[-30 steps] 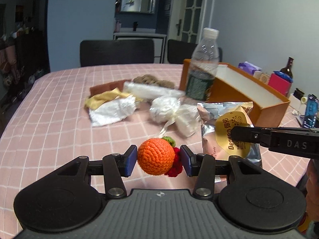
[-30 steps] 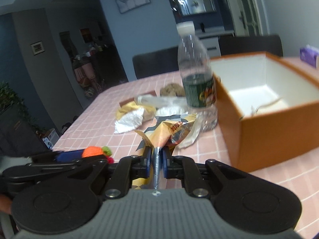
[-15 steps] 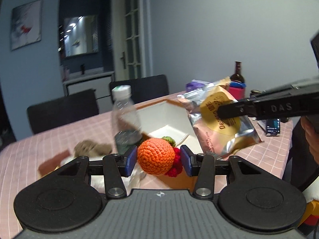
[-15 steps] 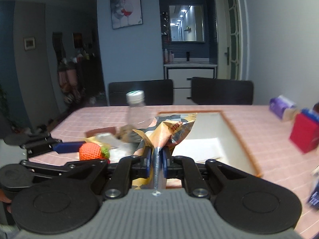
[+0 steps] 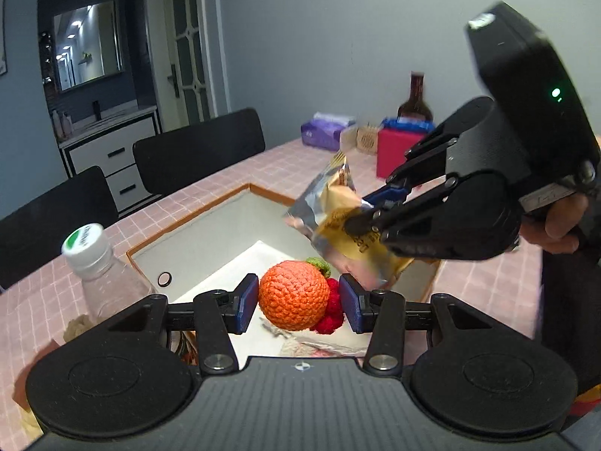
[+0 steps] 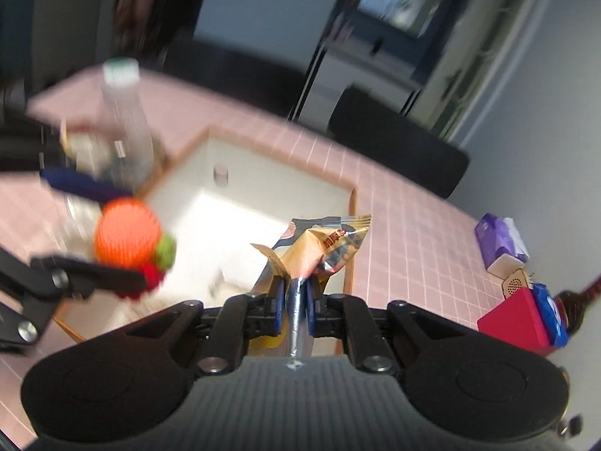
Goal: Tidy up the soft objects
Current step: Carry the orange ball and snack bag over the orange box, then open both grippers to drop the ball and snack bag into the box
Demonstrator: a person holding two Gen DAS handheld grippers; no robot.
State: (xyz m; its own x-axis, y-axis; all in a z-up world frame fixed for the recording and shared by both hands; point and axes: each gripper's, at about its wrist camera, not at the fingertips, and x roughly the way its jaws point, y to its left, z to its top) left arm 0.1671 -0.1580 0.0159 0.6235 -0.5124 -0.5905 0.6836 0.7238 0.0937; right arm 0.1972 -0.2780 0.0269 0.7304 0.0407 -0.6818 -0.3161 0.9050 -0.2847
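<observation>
My left gripper [image 5: 299,302] is shut on an orange crocheted ball [image 5: 293,295] with a green leaf and a red part, held above the open orange box [image 5: 195,221] with a white inside. My right gripper [image 6: 292,302] is shut on the sealed edge of a gold and silver snack bag [image 6: 323,248], which also hangs over the box [image 6: 263,165]. In the left wrist view the right gripper [image 5: 370,212] grips the snack bag [image 5: 334,206] just above and to the right of the ball. In the right wrist view the ball [image 6: 127,233] shows at the left, blurred.
A clear water bottle [image 5: 101,270] with a white cap stands at the box's left corner. A red box [image 6: 518,317], a purple tissue pack [image 6: 497,240] and a dark bottle [image 5: 415,103] sit on the pink checked table [image 6: 413,233]. Black chairs [image 5: 195,150] stand behind it. A hand [image 5: 563,221] holds the right gripper.
Both grippers have lifted and swung to the right from the pile of soft things to above the open box, each rolling as it went. Both grips are unchanged.
</observation>
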